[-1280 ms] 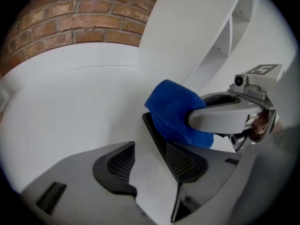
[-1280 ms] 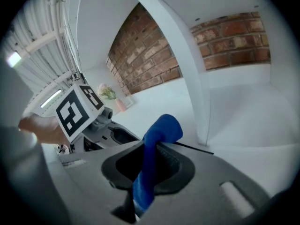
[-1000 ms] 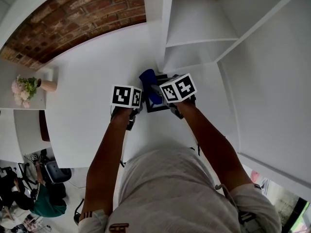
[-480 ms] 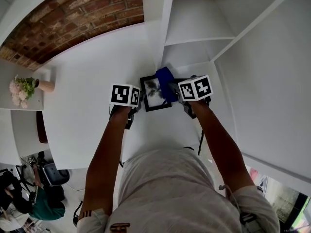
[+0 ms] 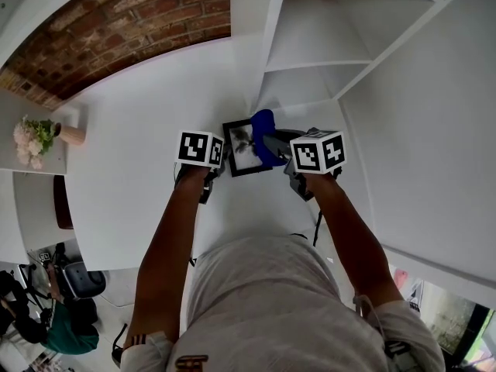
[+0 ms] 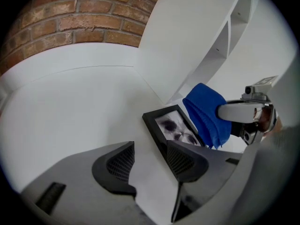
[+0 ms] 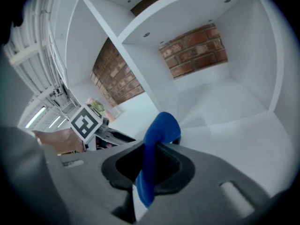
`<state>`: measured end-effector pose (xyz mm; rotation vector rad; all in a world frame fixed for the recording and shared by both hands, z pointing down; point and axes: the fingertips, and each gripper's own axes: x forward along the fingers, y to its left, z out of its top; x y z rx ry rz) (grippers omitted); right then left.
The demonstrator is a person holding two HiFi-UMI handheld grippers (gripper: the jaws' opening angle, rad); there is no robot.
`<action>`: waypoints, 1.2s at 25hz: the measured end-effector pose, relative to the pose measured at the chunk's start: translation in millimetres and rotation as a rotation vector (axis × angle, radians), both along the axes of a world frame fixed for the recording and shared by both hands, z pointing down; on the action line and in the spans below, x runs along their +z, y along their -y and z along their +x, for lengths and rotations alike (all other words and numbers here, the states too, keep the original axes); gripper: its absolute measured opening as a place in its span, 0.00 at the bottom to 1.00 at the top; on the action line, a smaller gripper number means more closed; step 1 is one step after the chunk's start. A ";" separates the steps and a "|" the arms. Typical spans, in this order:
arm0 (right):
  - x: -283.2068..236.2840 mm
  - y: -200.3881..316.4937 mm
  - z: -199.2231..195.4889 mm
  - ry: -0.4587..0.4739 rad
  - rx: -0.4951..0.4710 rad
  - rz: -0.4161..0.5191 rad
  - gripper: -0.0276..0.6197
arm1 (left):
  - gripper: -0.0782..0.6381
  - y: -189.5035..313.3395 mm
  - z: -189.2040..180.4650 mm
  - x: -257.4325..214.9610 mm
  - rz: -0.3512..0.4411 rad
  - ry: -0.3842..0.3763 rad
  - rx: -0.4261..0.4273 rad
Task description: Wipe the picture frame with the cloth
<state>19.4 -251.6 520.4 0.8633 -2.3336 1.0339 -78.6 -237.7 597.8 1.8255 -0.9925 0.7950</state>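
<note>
Right gripper (image 7: 150, 165): jaws closed tight on a fold of blue cloth (image 7: 157, 139). The cloth bulges out past the jaw tips and a tail hangs below them.

Left gripper (image 6: 150, 161): jaws well apart, only bare table showing between them, nothing gripped. In its own view the right-hand jaw tip overlaps the near edge of the picture frame (image 6: 171, 125). Cannot tell whether it touches.

Picture frame: black border, greyish print under glass, lying flat on the table. From the left gripper it sits at about 2 o'clock, just beyond the jaw tips. The two grippers flank it, left one at its 9 o'clock side and right one at its 3 o'clock side.

Cloth against frame: the blue wad rests over the frame's 3 o'clock edge and upper right corner. Most of the print is uncovered.

Surface: white table (image 5: 147, 130), matte, a seam running along it towards the wall.

Room, taken from the person's head camera: brick wall (image 5: 116, 22) from 10 to 12 o'clock behind the table. White shelving unit (image 5: 325, 45) at 1 o'clock, open compartments, brick showing at the back of one. Pale flowers (image 5: 29, 139) in a small vase at 9 o'clock on a separate white ledge. Office chairs (image 5: 74, 277) at 8 o'clock, well apart from the work.
</note>
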 end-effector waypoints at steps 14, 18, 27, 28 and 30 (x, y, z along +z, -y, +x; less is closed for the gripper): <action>41.1 -22.9 -60.4 0.060 -0.077 -0.160 0.12 | 0.41 -0.4 0.8 -0.5 0.005 -0.001 0.004; 53.1 -19.3 -41.7 -0.019 -0.077 -0.144 0.12 | 0.41 0.0 0.8 -0.6 0.007 -0.002 0.003; 57.4 -10.7 20.8 -0.071 0.007 -0.132 0.12 | 0.40 -0.4 0.0 -0.4 0.012 -0.002 0.002; 56.6 -9.9 27.9 -0.076 0.019 -0.129 0.12 | 0.40 -0.4 0.2 -0.5 0.012 -0.002 0.003; 54.5 -8.2 39.9 -0.084 0.040 -0.121 0.12 | 0.40 -0.2 0.2 -0.4 0.013 -0.002 0.003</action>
